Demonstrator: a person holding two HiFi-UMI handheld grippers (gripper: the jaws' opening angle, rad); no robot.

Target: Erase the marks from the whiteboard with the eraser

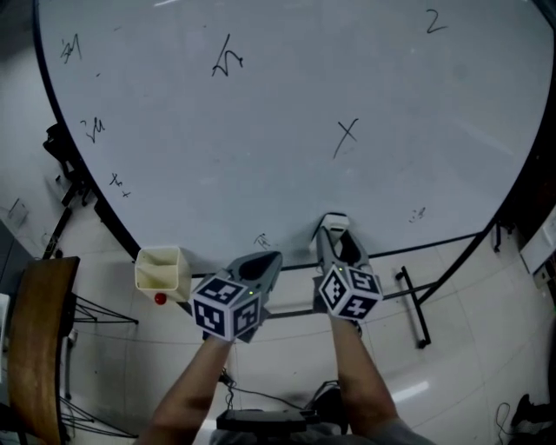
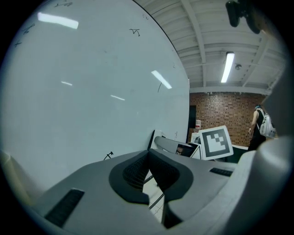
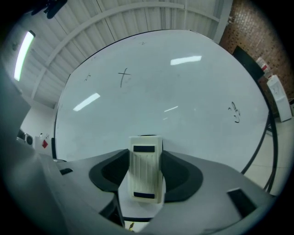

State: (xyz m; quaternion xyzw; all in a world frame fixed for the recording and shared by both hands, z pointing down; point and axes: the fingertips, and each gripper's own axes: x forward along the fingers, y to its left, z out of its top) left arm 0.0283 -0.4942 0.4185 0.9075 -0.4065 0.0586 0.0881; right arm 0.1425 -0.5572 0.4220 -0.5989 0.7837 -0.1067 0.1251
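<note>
The whiteboard fills the upper head view and carries several black marks, among them an X, a squiggle and a "2". Faint smudges lie near its lower edge. My right gripper is shut on a white eraser at the board's lower edge. In the right gripper view the eraser stands between the jaws, facing the board with a cross mark far above. To its left, my left gripper is shut and holds nothing; its jaws meet.
A cream cup with a red item beside it hangs at the board's lower left edge. A wooden chair stands at the left. The board's black stand leg is at the right. A person stands far off by a brick wall.
</note>
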